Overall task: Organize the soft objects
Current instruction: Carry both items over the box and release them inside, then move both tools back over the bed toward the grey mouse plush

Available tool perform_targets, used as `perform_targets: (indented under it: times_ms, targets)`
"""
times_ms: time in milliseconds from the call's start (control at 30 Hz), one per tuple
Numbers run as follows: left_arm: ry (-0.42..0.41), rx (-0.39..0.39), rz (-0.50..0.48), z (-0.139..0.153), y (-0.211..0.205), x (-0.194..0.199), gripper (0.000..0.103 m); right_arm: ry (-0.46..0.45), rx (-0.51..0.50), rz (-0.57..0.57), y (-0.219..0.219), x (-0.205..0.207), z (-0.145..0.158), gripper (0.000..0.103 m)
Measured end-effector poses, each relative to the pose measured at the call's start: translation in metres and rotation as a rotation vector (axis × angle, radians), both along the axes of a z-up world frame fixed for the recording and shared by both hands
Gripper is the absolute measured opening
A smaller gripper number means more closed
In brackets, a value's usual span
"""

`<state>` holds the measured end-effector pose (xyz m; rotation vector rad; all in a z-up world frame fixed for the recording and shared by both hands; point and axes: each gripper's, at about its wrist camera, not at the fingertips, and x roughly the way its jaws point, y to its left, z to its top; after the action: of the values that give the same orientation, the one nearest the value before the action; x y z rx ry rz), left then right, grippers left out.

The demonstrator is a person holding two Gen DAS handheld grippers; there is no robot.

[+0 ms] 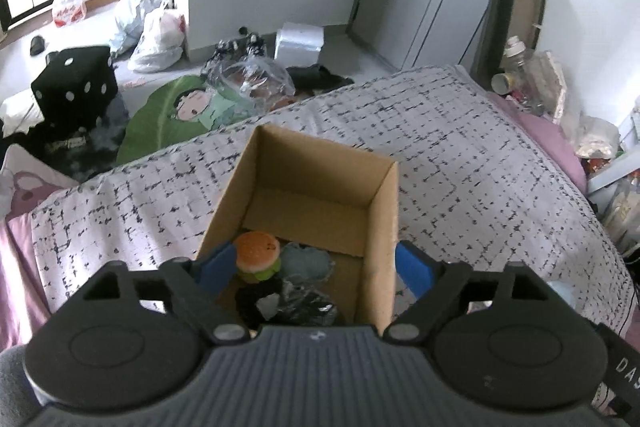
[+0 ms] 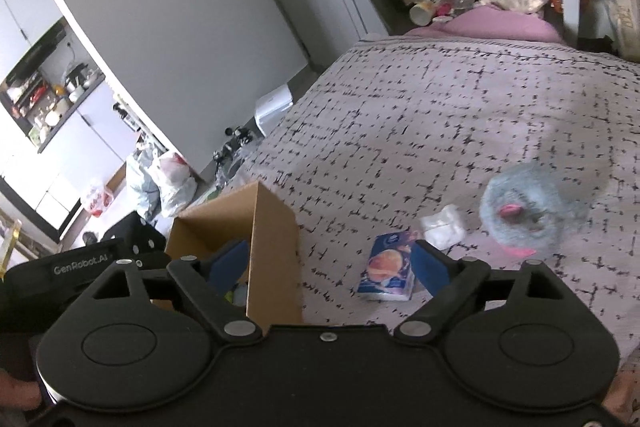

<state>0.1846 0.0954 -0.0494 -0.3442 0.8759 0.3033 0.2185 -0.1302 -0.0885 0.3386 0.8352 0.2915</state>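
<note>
Both sets of tongs are spread wide with nothing held, so nothing is at risk of being dropped right now, but a few snags can be seen coming. The left tongs (image 1: 314,265) are straddling the right wall of the box (image 1: 382,227): one blue finger is inside near the burger plush (image 1: 256,256), the other outside, so if they're closed or pulled sideways the light cardboard could easily be pinched, tipped or dragged across the bed (image 1: 480,155). Already in the box, the burger plush is sitting next to a bluish soft thing (image 1: 306,261) and something black (image 1: 260,301), which can't be identified. The right tongs (image 2: 328,267) are in much the same spot, split either side of the box's near corner, so the same bump risk applies. Still out on the bed, to the right of the box, are a tissue pack (image 2: 387,273), a white wad (image 2: 443,227) and a fluffy grey-blue plush (image 2: 532,215), the last one blurred. The tissue pack is right beside the right finger and could get knocked away on approach. The fluffy plush will probably squash and slip if only fur is caught.
</note>
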Motion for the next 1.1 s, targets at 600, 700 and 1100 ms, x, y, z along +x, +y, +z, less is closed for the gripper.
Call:
perform_targets:
  times_ms: [600, 700, 1100]
  targets:
    - [-0.086, 0.024, -0.057, 0.030, -0.063, 0.004, 0.103, 0.019, 0.088, -0.185, -0.109, 0.002, 0.020, 0.097]
    - [-0.082, 0.013, -0.077, 0.029, -0.075, 0.008, 0.103, 0.029, 0.100, -0.209, -0.123, 0.002, 0.019, 0.097]
    - [-0.038, -0.043, -0.165, 0.014, -0.122, 0.025, 0.103, 0.052, 0.190, -0.341, -0.177, -0.001, 0.010, 0.097]
